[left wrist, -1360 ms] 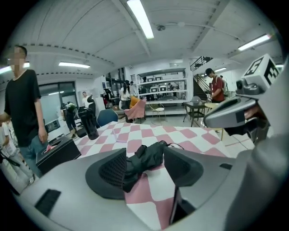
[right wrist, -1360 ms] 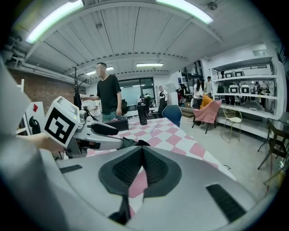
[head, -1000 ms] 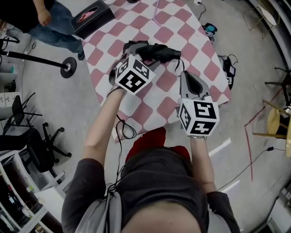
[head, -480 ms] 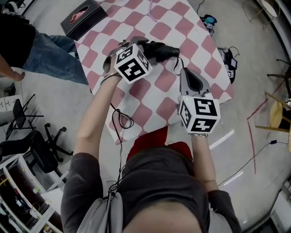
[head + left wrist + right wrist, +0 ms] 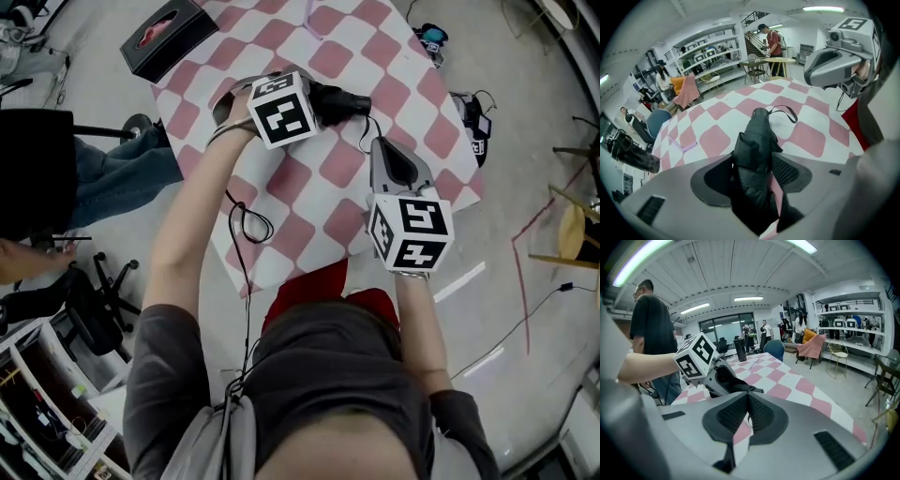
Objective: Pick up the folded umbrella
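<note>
The folded umbrella (image 5: 757, 145) is black, with a wrist strap at its far end. My left gripper (image 5: 752, 174) is shut on its body, and it sticks out beyond the jaws over the pink-and-white checked table (image 5: 806, 136). In the head view the left gripper (image 5: 311, 97) holds the umbrella (image 5: 345, 103) near the table's middle. My right gripper (image 5: 383, 150) hovers near the table's front edge, a short way right of the umbrella. Its jaws (image 5: 747, 414) are shut with nothing between them. From the right gripper view the left gripper (image 5: 701, 361) and umbrella (image 5: 737, 383) show ahead.
A black box (image 5: 159, 33) sits at the table's far left corner, and a thin purple strip (image 5: 682, 146) lies on the cloth. A person (image 5: 56, 178) stands left of the table beside an office chair (image 5: 80, 300). Gear (image 5: 472, 127) lies on the floor at right.
My left gripper has carried the umbrella a little farther across the table. The right gripper has hardly moved. The person at the left has shifted nearer along the table's side.
</note>
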`<action>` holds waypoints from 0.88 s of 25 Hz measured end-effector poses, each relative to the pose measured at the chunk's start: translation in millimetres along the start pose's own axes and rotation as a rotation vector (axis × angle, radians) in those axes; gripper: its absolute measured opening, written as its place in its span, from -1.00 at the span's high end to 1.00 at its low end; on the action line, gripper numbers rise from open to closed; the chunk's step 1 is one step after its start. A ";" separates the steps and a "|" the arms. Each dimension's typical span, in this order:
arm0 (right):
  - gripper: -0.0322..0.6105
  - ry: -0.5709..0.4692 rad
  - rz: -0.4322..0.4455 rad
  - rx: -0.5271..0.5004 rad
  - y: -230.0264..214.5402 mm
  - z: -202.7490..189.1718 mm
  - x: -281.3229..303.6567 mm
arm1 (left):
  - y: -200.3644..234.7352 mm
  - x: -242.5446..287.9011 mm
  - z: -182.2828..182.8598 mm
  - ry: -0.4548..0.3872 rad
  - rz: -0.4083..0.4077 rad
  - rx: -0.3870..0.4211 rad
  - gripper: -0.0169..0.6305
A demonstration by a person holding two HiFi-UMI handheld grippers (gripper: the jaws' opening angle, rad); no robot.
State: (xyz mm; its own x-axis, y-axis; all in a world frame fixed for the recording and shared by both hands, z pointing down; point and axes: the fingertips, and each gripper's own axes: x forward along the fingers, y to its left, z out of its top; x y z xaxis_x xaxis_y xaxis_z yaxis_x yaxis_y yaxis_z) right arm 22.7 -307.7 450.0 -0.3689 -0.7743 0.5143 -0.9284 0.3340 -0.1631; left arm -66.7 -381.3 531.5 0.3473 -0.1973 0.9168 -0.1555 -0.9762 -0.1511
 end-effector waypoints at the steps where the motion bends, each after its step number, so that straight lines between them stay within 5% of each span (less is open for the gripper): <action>1: 0.84 0.000 0.001 -0.001 0.3 -0.2 0.1 | -0.1 1.0 -0.1 0.009 -0.013 0.003 0.11; 6: 0.84 0.007 0.002 -0.002 1.1 -2.2 -0.3 | 2.8 5.0 8.6 0.020 -0.081 0.041 0.11; 12: 0.84 0.013 -0.005 0.003 -0.8 -5.0 -0.4 | -4.2 13.9 -15.8 0.217 -0.209 -0.004 0.11; 22: 0.84 0.019 -0.025 0.011 -6.5 -5.4 -3.4 | -5.7 24.3 -8.3 0.206 -0.231 0.061 0.12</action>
State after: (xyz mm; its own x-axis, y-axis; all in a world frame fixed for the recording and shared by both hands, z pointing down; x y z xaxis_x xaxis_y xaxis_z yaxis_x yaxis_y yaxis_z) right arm 30.3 -304.3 453.9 -0.3452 -0.7719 0.5339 -0.9376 0.3089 -0.1596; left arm -65.0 -379.7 557.8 0.1713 0.0471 0.9841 -0.0359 -0.9979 0.0540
